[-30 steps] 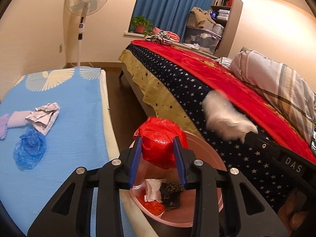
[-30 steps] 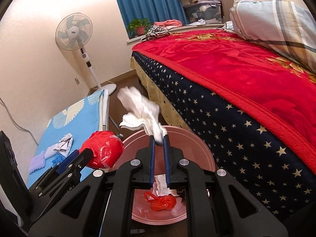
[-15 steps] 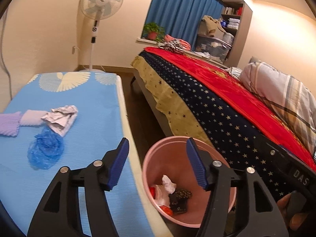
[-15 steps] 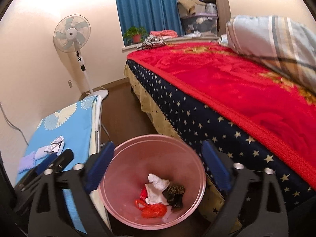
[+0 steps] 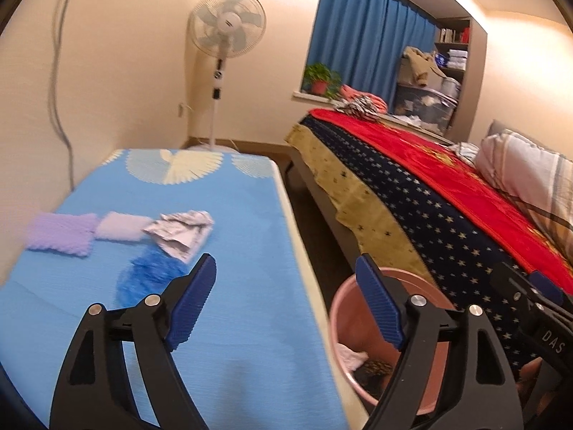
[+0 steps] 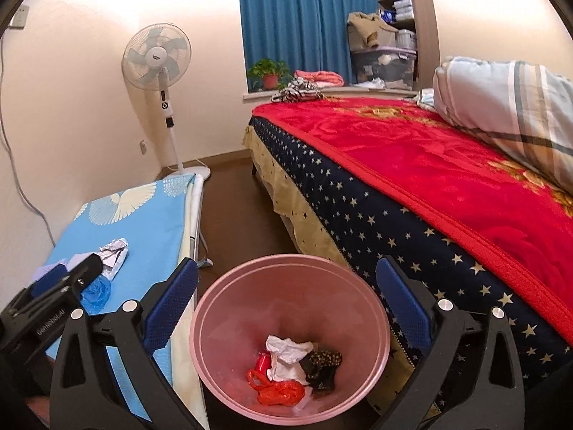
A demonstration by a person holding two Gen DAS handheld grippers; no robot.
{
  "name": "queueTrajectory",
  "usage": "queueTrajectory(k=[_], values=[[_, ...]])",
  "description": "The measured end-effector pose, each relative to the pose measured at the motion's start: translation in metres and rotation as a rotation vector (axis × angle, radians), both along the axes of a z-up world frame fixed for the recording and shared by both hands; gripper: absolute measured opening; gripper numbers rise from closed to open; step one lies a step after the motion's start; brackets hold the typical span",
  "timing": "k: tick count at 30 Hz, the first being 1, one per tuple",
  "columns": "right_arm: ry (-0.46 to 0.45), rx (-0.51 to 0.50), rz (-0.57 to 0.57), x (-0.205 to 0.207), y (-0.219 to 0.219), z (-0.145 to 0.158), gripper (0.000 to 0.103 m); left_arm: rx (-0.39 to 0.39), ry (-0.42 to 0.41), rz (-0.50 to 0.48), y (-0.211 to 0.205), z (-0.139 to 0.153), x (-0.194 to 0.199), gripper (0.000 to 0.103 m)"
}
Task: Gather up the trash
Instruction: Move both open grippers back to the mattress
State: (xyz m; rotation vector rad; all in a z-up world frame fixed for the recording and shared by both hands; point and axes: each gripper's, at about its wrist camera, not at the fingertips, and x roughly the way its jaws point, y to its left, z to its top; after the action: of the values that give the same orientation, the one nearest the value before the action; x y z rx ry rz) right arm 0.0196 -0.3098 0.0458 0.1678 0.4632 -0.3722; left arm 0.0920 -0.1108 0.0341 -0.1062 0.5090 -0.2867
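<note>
both claws spread wide, holding nothing. i'd drop the left gripper (image 5: 286, 308) straight onto the crumpled paper (image 5: 182, 231), keeping clear of the blue plastic bag (image 5: 150, 279). right gripper (image 6: 286, 308) waits over the pink bin (image 6: 229, 322).

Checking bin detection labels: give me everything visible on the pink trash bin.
The pink trash bin is a round, translucent-looking plastic tub, upright and open, with no lid in view. It stands on the dark floor between the blue-covered table and the bed. At its bottom lie white crumpled paper, a red plastic bag and a dark patterned wrapper. The open right gripper hovers above it without touching; whether the bin touches the bed or table is unclear.
</note>
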Motion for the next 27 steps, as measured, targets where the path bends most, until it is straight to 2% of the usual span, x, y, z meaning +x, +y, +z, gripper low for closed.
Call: queueTrajectory(k=[6,12,18,21,23,25,27], values=[[0.002,0.017,0.045,0.011,0.017,-0.002,0.098,0.040,-0.021,0.062,0.019,-0.002,-0.001,0.078],[0.016,0.024,0.081,0.027,0.044,-0.007,0.098,0.028,-0.011,0.129,0.051,-0.004,0.003,0.076],[-0.004,0.081,0.198,0.050,0.080,-0.012,0.096,0.017,0.021,0.203,0.087,-0.013,0.010,0.053],[-0.007,0.123,0.268,0.063,0.098,-0.018,0.086,0.013,0.047,0.261,0.105,-0.020,0.014,0.046],[-0.001,0.154,0.303,0.071,0.107,-0.023,0.066,0.028,0.057,0.292,0.113,-0.024,0.015,0.044],[0.017,0.193,0.345,0.082,0.118,-0.032,0.054,0.038,0.058,0.320,0.122,-0.028,0.015,0.043],[0.028,0.212,0.376,0.092,0.129,-0.038,0.050,0.044,0.060,0.352,0.133,-0.030,0.017,0.043]])
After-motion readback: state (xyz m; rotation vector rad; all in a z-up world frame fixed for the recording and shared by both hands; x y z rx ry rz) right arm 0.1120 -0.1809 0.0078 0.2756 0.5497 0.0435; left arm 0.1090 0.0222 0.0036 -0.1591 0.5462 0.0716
